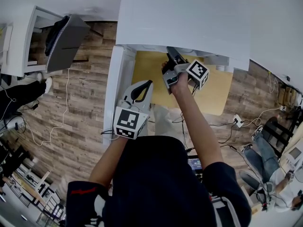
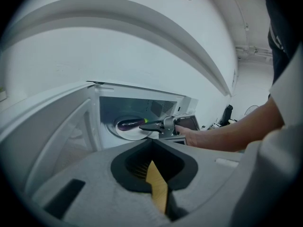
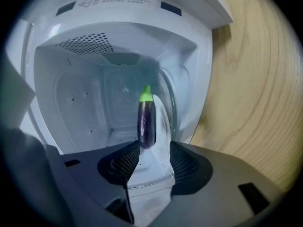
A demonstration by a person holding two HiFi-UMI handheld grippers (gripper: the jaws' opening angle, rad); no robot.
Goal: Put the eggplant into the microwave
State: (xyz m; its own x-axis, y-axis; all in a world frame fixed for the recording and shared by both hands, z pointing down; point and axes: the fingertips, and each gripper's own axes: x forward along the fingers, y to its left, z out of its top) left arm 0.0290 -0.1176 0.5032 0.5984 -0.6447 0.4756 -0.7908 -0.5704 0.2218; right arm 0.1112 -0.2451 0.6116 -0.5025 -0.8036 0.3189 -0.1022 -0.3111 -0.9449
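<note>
One eggplant [image 3: 146, 122] down inside the microwave [image 3: 85, 93]: right claw [image 3: 155, 156] gapes, gripping nothing; left claw [image 2: 152, 148] closed, empty. Release looks done; next we w/draw & swing door [image 2: 61, 141] to.

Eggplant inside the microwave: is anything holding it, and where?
Nothing holds it. The eggplant lies loose on the glass plate; the right gripper has its fingers apart around the rounded end, not pressing it.

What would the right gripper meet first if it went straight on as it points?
Probably the eggplant on the glass plate in the microwave, its near end at the open jaws of the right gripper.
</note>
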